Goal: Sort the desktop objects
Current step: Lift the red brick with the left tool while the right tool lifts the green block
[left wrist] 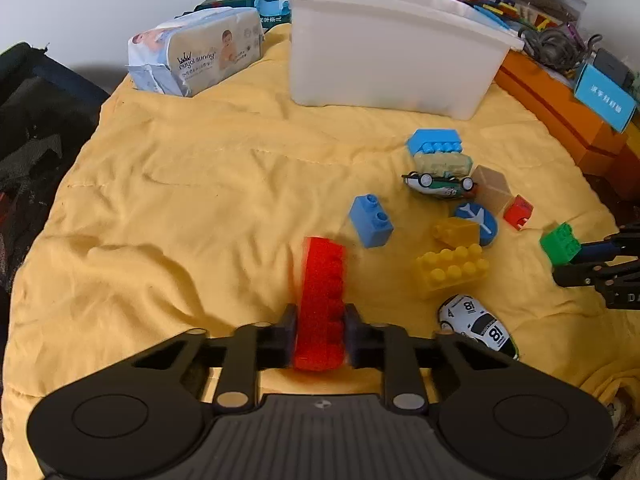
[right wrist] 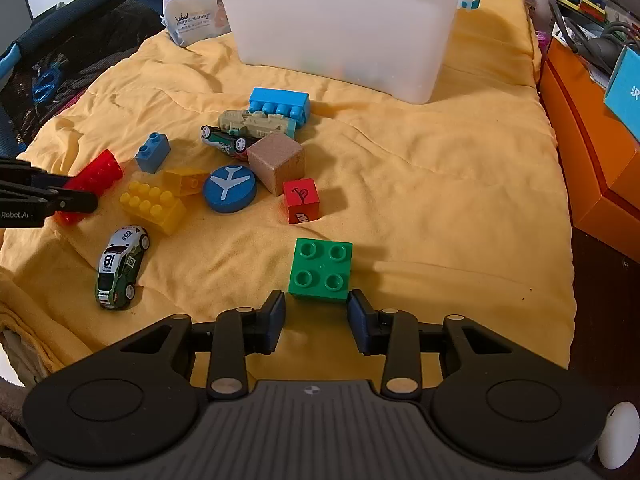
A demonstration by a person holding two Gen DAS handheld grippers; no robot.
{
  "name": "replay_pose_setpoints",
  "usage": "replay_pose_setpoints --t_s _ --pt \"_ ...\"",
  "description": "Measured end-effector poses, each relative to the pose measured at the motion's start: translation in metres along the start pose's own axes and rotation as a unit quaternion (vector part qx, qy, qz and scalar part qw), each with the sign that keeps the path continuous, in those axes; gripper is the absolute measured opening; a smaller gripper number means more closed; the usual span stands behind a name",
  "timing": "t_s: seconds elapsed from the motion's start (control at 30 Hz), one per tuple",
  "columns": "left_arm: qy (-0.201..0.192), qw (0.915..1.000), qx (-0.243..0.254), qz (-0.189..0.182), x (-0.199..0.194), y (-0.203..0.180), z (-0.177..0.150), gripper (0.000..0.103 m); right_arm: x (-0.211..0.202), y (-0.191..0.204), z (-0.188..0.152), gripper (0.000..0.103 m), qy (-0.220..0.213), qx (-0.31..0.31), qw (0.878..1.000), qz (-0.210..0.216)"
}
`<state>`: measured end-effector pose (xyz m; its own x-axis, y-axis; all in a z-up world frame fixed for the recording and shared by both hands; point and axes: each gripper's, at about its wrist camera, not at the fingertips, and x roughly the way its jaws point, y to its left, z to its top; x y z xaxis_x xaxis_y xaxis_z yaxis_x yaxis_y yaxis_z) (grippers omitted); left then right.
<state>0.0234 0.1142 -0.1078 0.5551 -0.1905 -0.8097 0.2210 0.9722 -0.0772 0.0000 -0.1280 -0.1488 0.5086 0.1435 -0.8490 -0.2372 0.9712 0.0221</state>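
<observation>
Rumpled yellow quilted cloth (right wrist: 420, 184) across the work surface, translucent white plastic storage bin (right wrist: 344, 28) at the far edge, pack of baby wipes (left wrist: 196, 56) to its left, orange boxes (right wrist: 592, 152) along the right.

Left gripper (left wrist: 319, 332) pinched on the long red studded plastic brick (left wrist: 322, 300), pads against its two long sides; brick blurred, far end near or on the cloth. Right gripper (right wrist: 316, 318) spread, pads just short of the green four-stud plastic brick (right wrist: 321, 270), which rests flat on the cloth and is not yet gripped.

Probably best for the step in hand: lift the red brick clear, keep it level, carry over the bin rim before release. Risk: long brick pivoting between narrow pads. For the green one, advance until the pads straddle its sides, then squeeze.

Counted: bricks — one red, one green, two blue, two yellow; cubes — one plain wood, one red; toy cars — two, plus one beige toy vehicle; one blue disc with a white plane; one bin.
</observation>
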Motion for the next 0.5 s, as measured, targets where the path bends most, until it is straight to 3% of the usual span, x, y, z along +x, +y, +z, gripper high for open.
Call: replay_pose_setpoints --t_s 0.1,0.2,0.27,0.33,0.37,0.43,0.5 --pt "-0.002 0.9993 -0.001 -0.038 -0.003 -0.001 0.004 0.025 0.000 0.000 0.000 0.040 0.000 0.000 1.000 0.000" --pt "0.013 0.9912 -0.056 -0.119 0.002 0.003 0.009 0.025 0.000 0.000 0.000 0.040 0.000 0.000 1.000 0.000" --pt "0.030 0.9868 -0.089 -0.132 0.012 0.006 0.008 0.025 0.000 0.000 0.000 0.040 0.000 0.000 1.000 0.000" --pt "0.033 0.9878 -0.093 -0.121 0.014 0.007 0.008 0.030 0.000 0.000 0.000 0.040 0.000 0.000 1.000 0.000" --pt "0.029 0.9919 -0.079 -0.095 0.011 0.004 0.010 0.036 0.000 0.000 0.000 0.040 0.000 0.000 1.000 0.000" --pt "0.009 0.9993 -0.019 -0.030 0.002 -0.008 0.013 0.067 0.000 -0.001 0.000 0.041 -0.001 0.001 1.000 0.000" --pt "-0.012 0.9995 0.030 0.007 -0.006 -0.017 0.011 0.073 0.001 -0.001 0.000 0.041 -0.001 0.003 1.000 0.001"
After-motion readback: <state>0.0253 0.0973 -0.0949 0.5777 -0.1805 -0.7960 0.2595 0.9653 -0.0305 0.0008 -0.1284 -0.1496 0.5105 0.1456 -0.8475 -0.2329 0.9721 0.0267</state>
